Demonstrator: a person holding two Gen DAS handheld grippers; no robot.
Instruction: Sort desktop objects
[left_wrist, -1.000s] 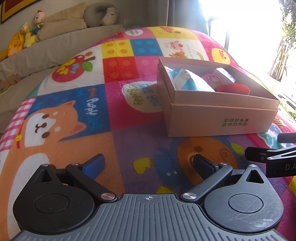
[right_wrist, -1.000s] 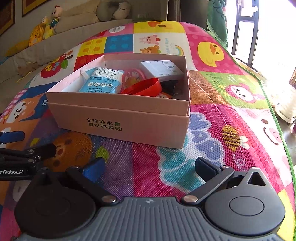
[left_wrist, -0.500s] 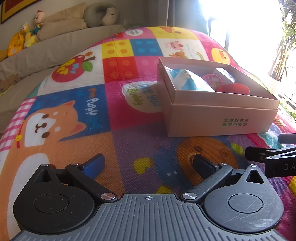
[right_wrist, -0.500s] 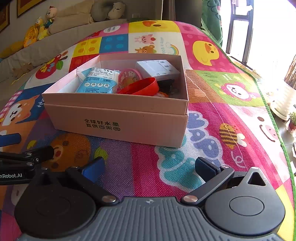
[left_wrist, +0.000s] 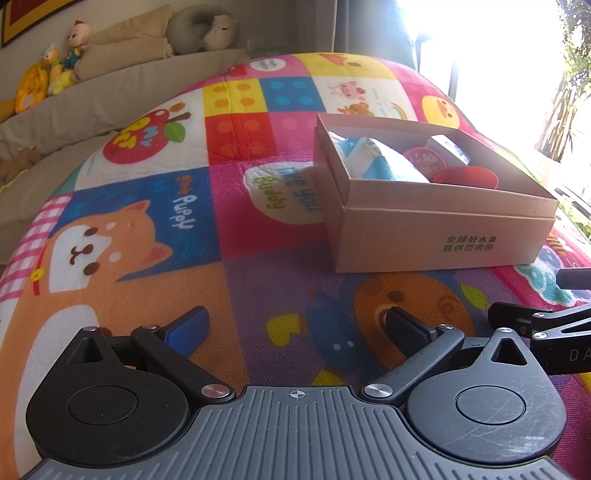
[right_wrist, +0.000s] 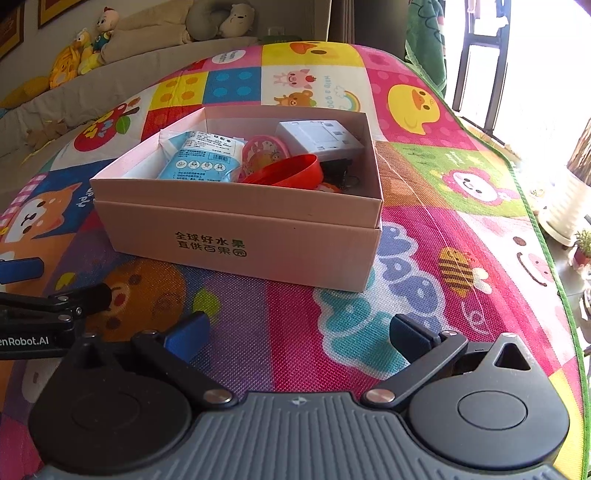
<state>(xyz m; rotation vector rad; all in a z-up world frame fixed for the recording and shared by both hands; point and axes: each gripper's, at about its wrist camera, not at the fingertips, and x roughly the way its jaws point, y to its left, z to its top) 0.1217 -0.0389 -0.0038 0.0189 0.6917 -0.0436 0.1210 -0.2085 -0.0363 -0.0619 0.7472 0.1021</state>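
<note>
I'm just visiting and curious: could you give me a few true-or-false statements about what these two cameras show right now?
1. The cardboard box sits on a colourful play mat. True.
2. The box is empty. False: it holds a blue packet, a red bowl, a white box and more.
3. The right gripper grips the red bowl. False: its fingers are spread apart, holding nothing.
4. The left gripper is open. True.
5. Plush toys sit in the background. True.

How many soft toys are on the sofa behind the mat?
5: an orange toy and two dolls at left, a grey one further right, a brown one lower. More may be hidden.
</note>
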